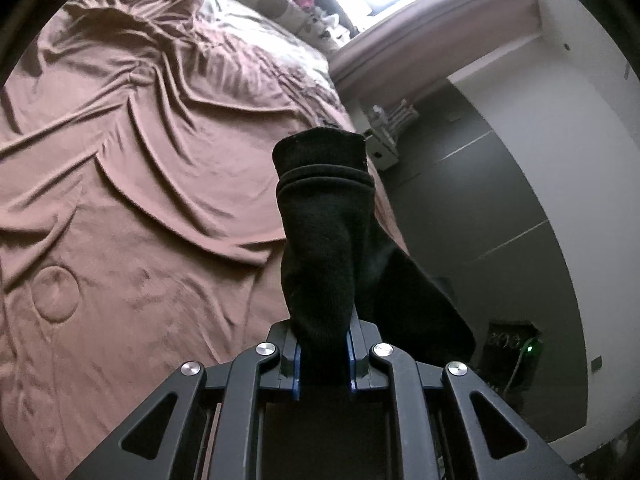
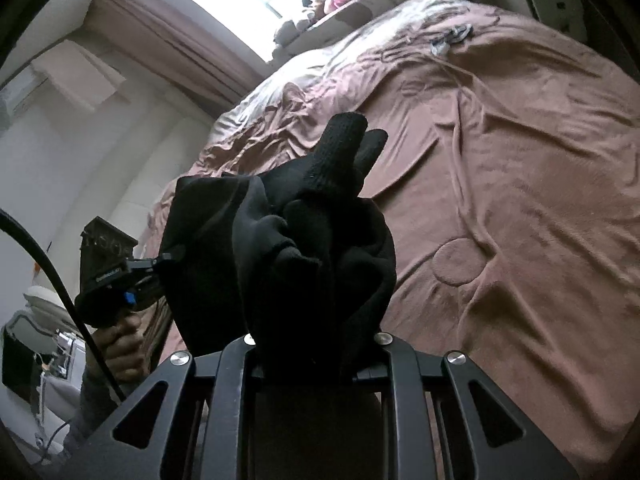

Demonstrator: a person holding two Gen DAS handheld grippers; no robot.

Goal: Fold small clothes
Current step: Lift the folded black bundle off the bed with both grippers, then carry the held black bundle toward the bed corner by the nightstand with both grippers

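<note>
Left gripper (image 1: 324, 354): fingers (image 1: 296, 364) drawn close together, blue pads clamped on a black sock (image 1: 324, 240) that stands up between them. Raised above the bed.

Right gripper (image 2: 316, 354): fingers hidden under bunched black cloth (image 2: 320, 240) (closure cannot be read directly). Seen from the right wrist, the left gripper (image 2: 170, 258) points sideways into the cloth's edge, gripped from below by a bare hand (image 2: 120, 344), knuckles curled round the handle.

2 claws (image 1: 323, 354) (image 2: 316, 354), 1 blk glove (image 2: 320, 216), 1 bed (image 2: 520, 200).
</note>
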